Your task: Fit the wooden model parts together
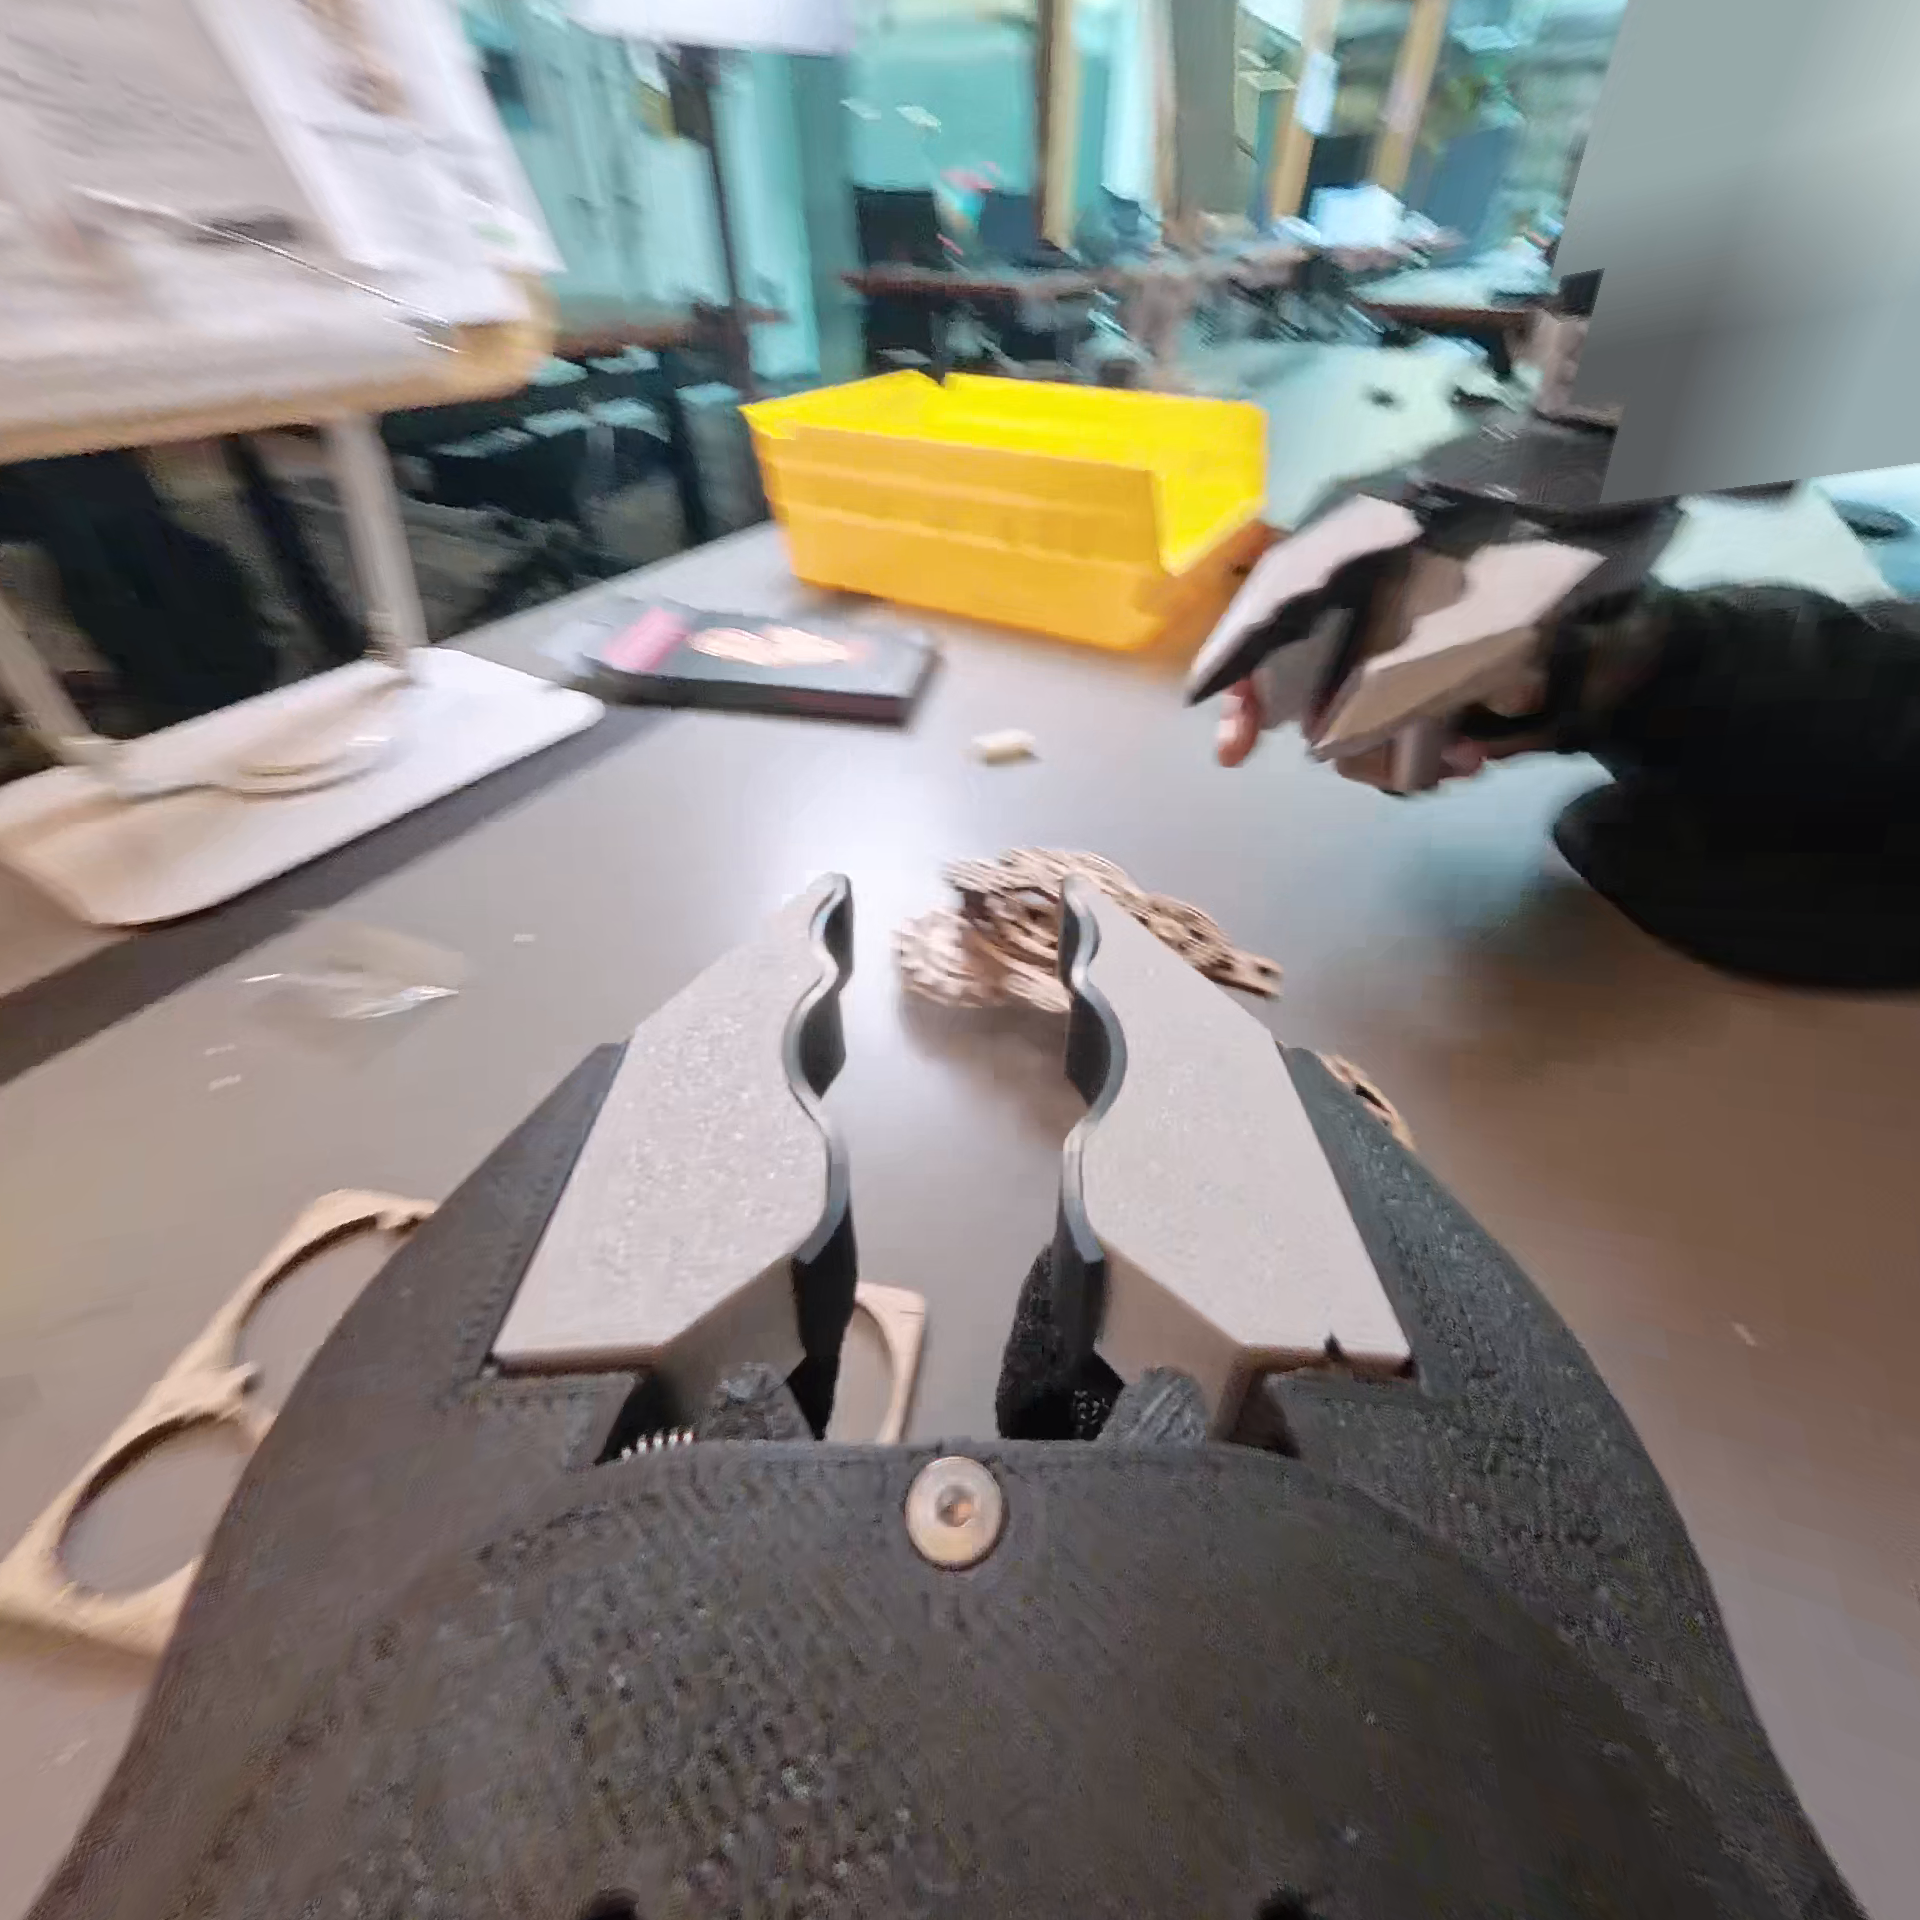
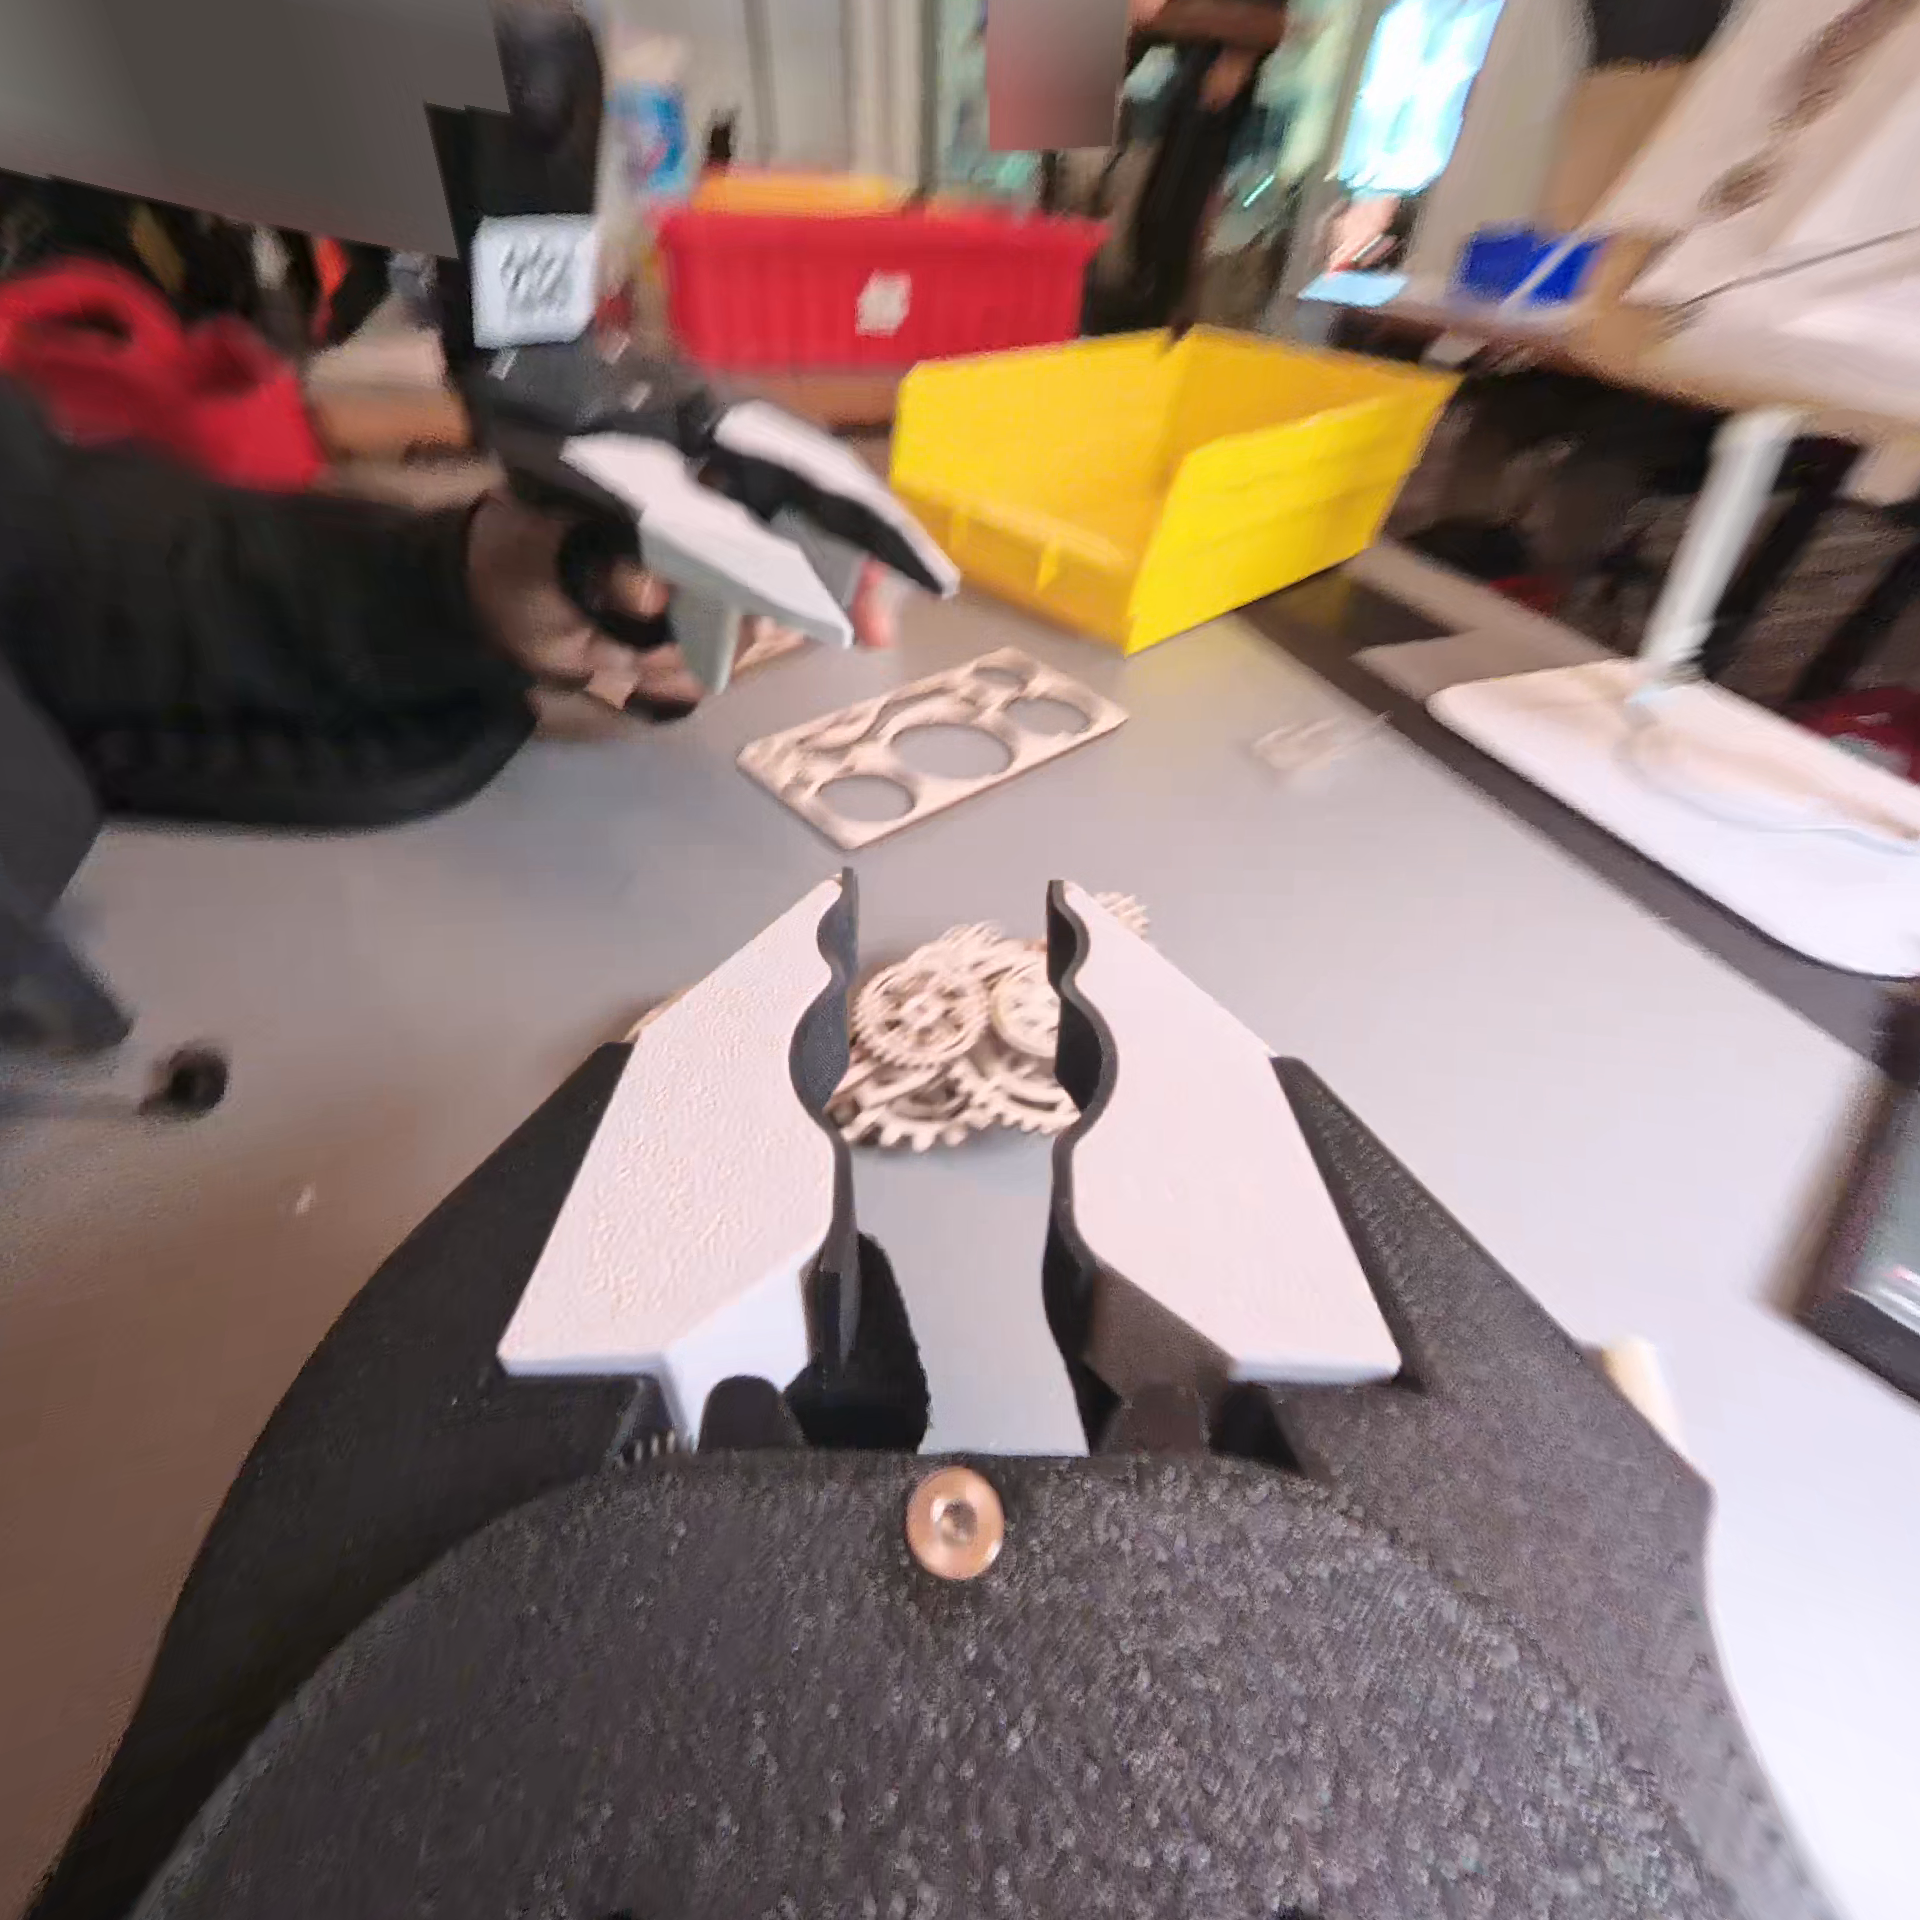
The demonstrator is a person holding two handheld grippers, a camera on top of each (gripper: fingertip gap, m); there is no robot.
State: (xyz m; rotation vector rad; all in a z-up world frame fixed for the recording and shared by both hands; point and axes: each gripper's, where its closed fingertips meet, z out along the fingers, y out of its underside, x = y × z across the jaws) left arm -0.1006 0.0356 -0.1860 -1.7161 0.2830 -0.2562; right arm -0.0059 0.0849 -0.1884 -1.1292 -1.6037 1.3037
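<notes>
Both sets of jaws stood partly open and held nothing. The right gripper [image 2: 951,899] hovered over the wooden gear assembly [image 2: 951,1049] lying on the desk [image 2: 416,987], pads clear of it. The left gripper [image 1: 956,899] pointed at it, the gears at one o'clock off its tips.

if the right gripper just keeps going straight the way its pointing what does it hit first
Most likely the pile of wooden gears lying on the table just beyond and below the open right gripper. If it passed above them, the cut-out wooden sheet lies next in line. Height above the table is hard to judge.
</notes>
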